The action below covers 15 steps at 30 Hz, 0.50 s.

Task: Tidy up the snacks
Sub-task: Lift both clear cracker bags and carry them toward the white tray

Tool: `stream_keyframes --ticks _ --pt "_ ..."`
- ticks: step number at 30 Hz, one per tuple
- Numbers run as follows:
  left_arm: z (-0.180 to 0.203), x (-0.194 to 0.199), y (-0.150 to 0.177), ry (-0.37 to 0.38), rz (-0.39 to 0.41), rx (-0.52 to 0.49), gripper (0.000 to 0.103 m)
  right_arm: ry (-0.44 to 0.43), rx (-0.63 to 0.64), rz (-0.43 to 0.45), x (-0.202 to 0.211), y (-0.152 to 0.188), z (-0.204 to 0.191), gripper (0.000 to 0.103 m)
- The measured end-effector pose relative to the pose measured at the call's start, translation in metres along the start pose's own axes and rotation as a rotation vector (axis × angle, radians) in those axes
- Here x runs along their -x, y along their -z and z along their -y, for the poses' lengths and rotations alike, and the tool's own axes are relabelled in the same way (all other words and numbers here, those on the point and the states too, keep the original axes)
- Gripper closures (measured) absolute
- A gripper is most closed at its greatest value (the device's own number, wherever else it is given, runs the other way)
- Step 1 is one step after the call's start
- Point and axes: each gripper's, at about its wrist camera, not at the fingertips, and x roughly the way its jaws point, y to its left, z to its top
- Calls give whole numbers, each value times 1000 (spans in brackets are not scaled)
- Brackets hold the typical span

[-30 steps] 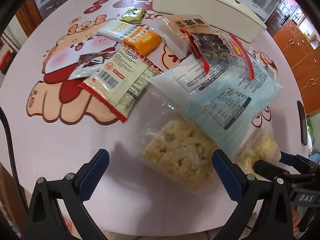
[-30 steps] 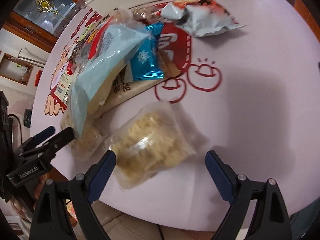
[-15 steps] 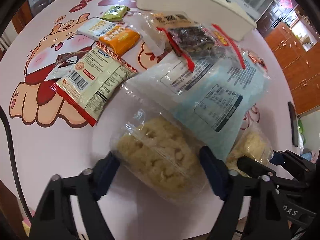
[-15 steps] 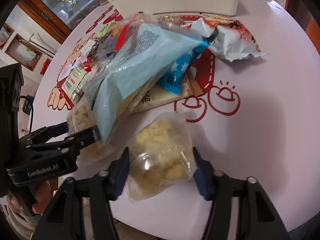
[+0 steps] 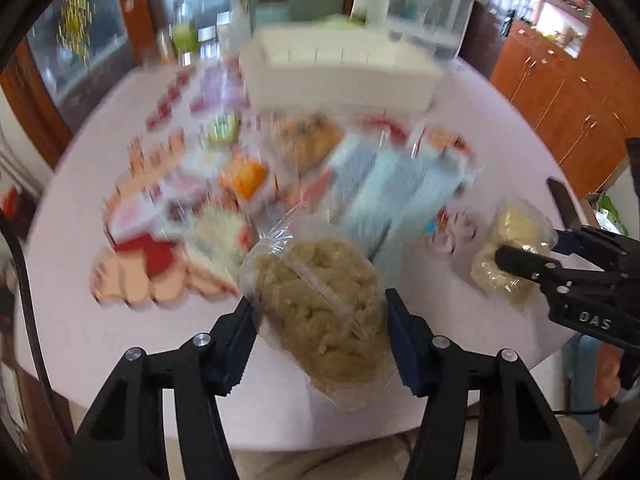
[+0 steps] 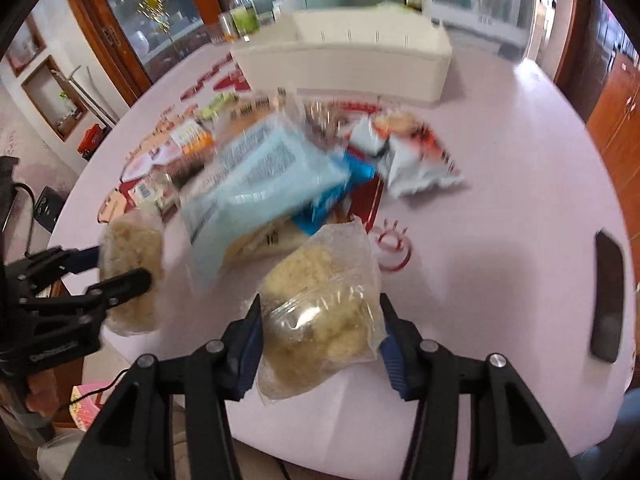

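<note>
Clear plastic bag of pale puffed snack (image 5: pixel 320 304) is now clamped by the closing left gripper (image 5: pixel 322 344); a second such bag (image 6: pixel 324 312) by the closing right gripper (image 6: pixel 320 344). Both have been lifted off the pink worktop (image 6: pixel 500 208), ready for the white bin (image 6: pixel 344 60).

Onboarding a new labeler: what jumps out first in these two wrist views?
Two near-identical clear bags of pale crumbly snack, one per gripper: the left gripper is closing on the left snack bag, the right gripper on the right snack bag, both low and centre in their own views. Behind them a loose snack pile covers the table's middle, and a white bin stands at the far edge.
</note>
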Motion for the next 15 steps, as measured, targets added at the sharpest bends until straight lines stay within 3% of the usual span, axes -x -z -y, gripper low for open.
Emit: stream_keyframes --ticks 7,15 --pt "7 53 -85 -87 214 -89 44 24 28 138 38 -51 1 51" --pt "11 43 -213 -208 367 -129 44 75 -10 288 69 -169 21 51"
